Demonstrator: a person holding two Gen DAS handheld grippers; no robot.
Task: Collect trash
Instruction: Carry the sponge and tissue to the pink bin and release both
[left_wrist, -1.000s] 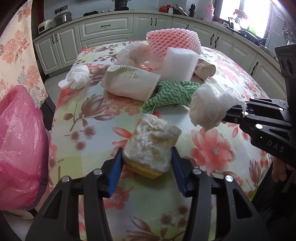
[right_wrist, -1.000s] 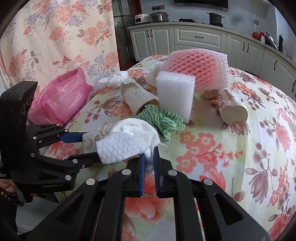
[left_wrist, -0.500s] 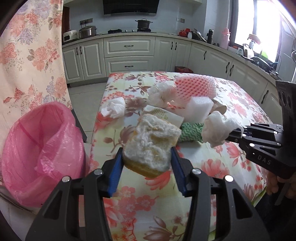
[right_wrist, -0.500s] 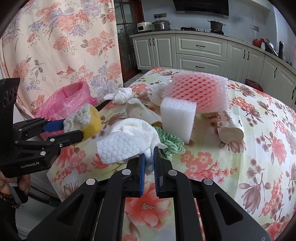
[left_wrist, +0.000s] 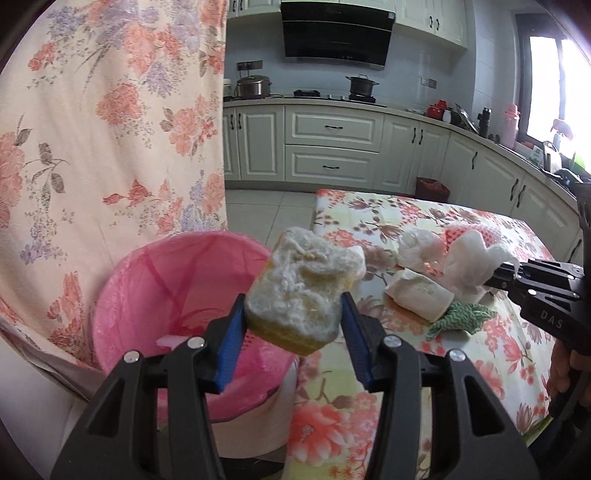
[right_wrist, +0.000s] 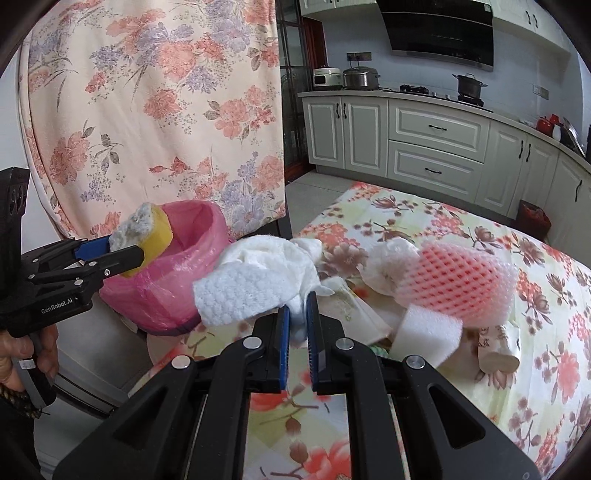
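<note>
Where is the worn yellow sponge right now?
The yellow sponge is clamped in the left tool, held off the table near the rim of the pink-lined trash bin; the right wrist view shows it at far left.

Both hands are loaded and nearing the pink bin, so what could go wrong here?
1. The sponge is held beside the bin's near rim, so an early release could drop it outside.
2. The right gripper pinches only a corner of the tissue; it might slip free.
</note>
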